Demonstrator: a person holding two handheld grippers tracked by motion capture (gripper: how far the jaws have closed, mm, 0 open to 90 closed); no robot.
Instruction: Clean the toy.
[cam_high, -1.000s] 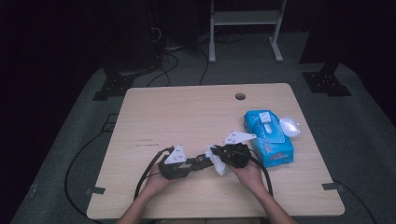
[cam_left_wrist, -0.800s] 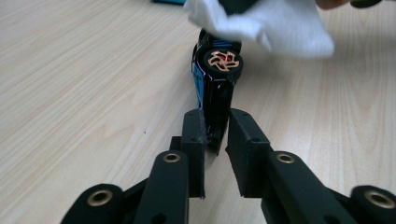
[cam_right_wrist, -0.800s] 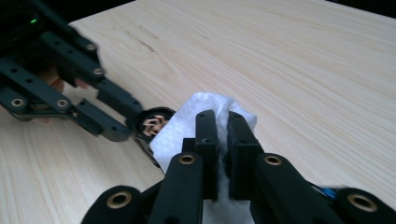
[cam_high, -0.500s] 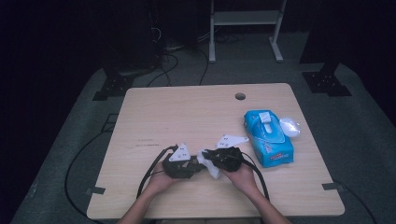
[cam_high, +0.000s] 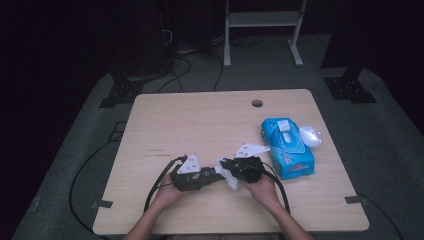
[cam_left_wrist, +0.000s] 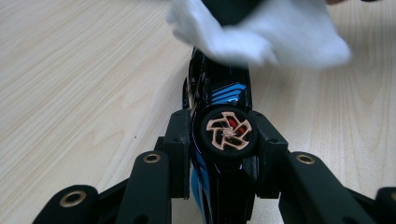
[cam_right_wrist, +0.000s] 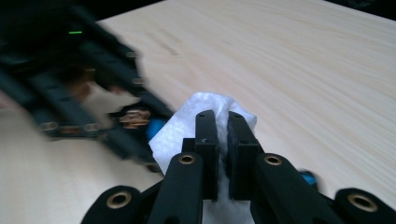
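Observation:
A black toy car (cam_left_wrist: 223, 91) with blue stripes and a copper-rimmed wheel (cam_left_wrist: 229, 132) lies lengthwise between the jaws of my left gripper (cam_left_wrist: 224, 135). The jaws have just been closing and their pads press on the car's sides. My right gripper (cam_right_wrist: 222, 126) is shut on a crumpled white wipe (cam_right_wrist: 182, 128). The wipe (cam_left_wrist: 266, 35) rests on the far end of the car. In the high view the left gripper (cam_high: 212, 175) and right gripper (cam_high: 226, 166) meet tip to tip near the table's front edge, with the wipe (cam_high: 229, 177) between them.
A blue pack of wipes (cam_high: 287, 147) lies to the right of the hands, with a small white object (cam_high: 310, 135) beside it. The wooden table (cam_high: 200, 120) has a round hole (cam_high: 257, 103) near its back edge. Cables trail off the front left.
The two grippers have drawn a little closer together; the right one with the wipe slid slightly left onto the car. The left hand stayed put.

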